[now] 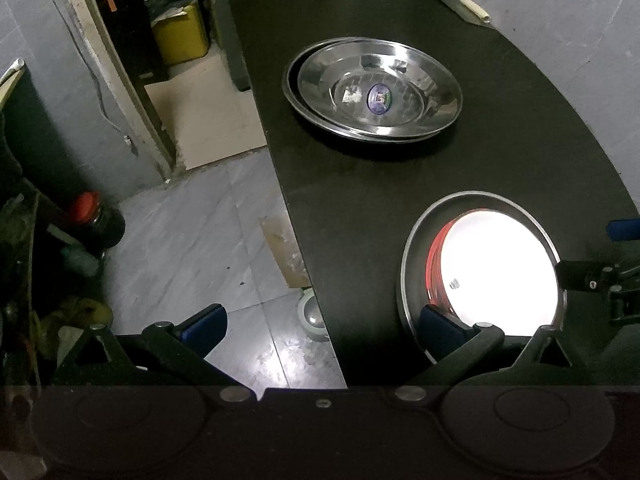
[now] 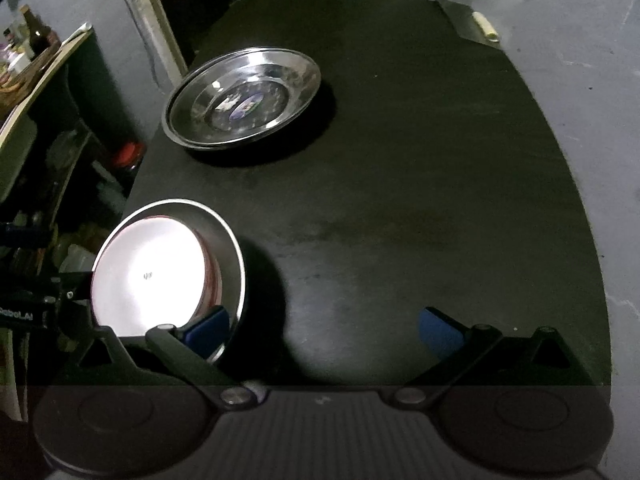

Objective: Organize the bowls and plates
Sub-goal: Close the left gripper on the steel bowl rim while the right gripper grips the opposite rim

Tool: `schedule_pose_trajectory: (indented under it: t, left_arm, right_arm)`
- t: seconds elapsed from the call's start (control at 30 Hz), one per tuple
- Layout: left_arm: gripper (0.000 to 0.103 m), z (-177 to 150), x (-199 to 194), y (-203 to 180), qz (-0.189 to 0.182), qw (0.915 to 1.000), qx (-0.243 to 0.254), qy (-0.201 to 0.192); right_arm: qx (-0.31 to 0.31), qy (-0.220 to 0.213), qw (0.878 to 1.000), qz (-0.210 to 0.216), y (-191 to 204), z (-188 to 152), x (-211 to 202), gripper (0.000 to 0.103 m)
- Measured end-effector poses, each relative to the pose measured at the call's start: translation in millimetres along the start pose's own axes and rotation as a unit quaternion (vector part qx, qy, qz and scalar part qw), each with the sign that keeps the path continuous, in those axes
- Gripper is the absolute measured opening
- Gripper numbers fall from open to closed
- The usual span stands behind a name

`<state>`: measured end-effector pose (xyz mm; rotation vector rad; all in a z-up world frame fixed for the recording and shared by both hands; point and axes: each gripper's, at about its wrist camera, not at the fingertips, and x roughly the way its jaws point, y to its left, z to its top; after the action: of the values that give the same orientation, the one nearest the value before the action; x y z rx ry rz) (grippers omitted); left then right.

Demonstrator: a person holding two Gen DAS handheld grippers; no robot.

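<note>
Two nested steel plates (image 1: 374, 90) sit at the far left of the black table (image 1: 360, 184); they also show in the right wrist view (image 2: 244, 98). Nearer, a steel bowl (image 1: 416, 256) holds a red-rimmed white plate (image 1: 500, 272), also seen in the right wrist view (image 2: 148, 276). My left gripper (image 1: 320, 320) is open, its left finger over the floor and its right finger (image 1: 440, 326) at the bowl's near rim. My right gripper (image 2: 324, 326) is open, its left finger (image 2: 208, 328) by the bowl's near rim. Neither holds anything.
The table's left edge drops to a tiled floor (image 1: 192, 240) with a red-lidded jar (image 1: 92, 216), a yellow box (image 1: 182, 32) and clutter. A knife (image 1: 460, 2) lies at the table's far right corner. The right gripper's body (image 1: 596, 276) shows beside the bowl.
</note>
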<state>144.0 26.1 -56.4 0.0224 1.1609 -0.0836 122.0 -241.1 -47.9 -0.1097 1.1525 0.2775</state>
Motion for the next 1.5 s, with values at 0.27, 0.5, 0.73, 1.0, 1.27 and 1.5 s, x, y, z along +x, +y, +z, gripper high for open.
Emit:
schedule_pose_trajectory:
  t: [0.27,0.5,0.73,1.0,1.27,1.5]
  left_arm:
    - [0.102,-1,3,-12,0.027,0.9995,0.018,0.003]
    - [0.102,-2,5,-12,0.032,0.9994,0.014,0.004]
    - [0.101,-2,4,-11,0.031,0.9994,0.011,0.002]
    - [0.097,-2,2,-13,0.027,0.9995,0.013,0.003]
    - [0.088,-3,1,-12,0.008,0.9999,0.008,0.006]
    - [0.08,-3,0,-12,-0.007,0.9999,0.003,0.007]
  right_arm:
    - [-0.029,0.008,1.0,0.005,3,4,8,0.103]
    - [-0.057,0.01,0.998,0.002,8,6,11,0.103]
    - [-0.088,0.001,0.996,-0.002,14,5,8,0.1]
    - [-0.104,-0.002,0.994,0.023,18,4,5,0.081]
    - [-0.11,-0.008,0.993,0.042,19,3,1,0.065]
    - [-0.115,-0.007,0.992,0.058,21,2,-2,0.051]
